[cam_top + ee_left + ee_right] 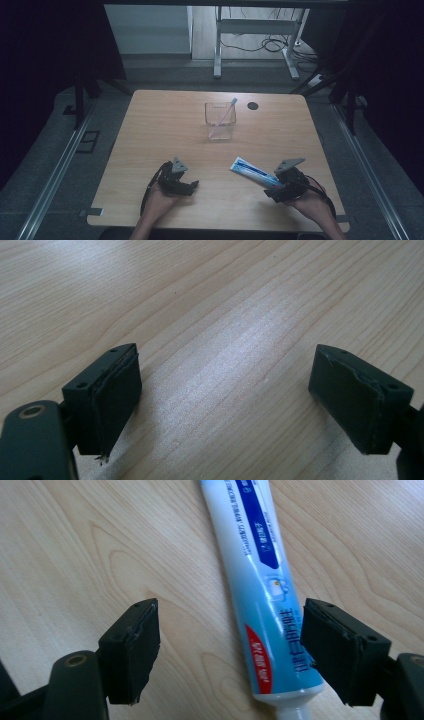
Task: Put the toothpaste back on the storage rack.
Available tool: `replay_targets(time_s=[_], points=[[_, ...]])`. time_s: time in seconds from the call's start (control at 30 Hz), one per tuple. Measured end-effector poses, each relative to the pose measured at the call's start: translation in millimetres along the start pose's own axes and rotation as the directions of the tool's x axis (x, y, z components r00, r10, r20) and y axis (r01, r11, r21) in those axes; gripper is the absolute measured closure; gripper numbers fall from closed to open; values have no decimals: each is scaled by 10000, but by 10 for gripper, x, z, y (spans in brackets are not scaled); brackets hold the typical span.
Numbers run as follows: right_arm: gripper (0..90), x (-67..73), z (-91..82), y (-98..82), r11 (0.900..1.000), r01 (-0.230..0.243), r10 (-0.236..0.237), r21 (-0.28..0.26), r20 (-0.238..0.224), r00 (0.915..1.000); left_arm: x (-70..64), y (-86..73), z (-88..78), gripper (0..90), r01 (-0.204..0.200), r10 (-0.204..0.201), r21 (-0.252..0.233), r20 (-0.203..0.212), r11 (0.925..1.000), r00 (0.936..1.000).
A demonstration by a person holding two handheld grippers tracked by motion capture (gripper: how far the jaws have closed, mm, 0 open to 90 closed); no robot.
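A white and blue toothpaste tube (250, 171) lies flat on the wooden table (165, 130) at the front right, its cap end toward me. My right gripper (276, 192) is at that cap end, jaws open. In the right gripper view the tube (260, 580) lies between the jaws close against the right pad (340, 650), with a wide gap to the left pad (132, 650). My left gripper (191, 186) rests low at the front left. Its jaws (225, 405) are open over bare wood with nothing between them.
A clear plastic cup (220, 122) stands at the middle back of the table with a toothbrush (228, 111) leaning in it. A small black round hole (253, 105) is beside it. Beyond the table are a metal frame and cables on the floor.
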State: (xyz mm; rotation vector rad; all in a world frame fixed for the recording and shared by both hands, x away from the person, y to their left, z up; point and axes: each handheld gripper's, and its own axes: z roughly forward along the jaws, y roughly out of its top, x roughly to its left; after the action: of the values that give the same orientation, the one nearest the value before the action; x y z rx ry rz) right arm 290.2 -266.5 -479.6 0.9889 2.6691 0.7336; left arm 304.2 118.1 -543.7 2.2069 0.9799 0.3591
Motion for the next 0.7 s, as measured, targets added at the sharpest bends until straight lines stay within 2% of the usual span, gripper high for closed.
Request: replay_targets(time_s=[0.4, 0.43, 0.7], points=[[329, -109, 117, 216, 9951, 282, -277, 951, -63, 9996, 0, 0, 0, 137, -1, 1, 4, -1, 10000, 10000], [331, -114, 157, 255, 9923, 444, -448, 1157, 6, 9990, 0, 1, -2, 136, -4, 4, 22, 4, 10000, 10000], [365, -121, 313, 383, 9787, 663, -682, 1945, 30, 9977, 0, 1, -2, 136, -2, 2, 22, 2, 10000, 10000]])
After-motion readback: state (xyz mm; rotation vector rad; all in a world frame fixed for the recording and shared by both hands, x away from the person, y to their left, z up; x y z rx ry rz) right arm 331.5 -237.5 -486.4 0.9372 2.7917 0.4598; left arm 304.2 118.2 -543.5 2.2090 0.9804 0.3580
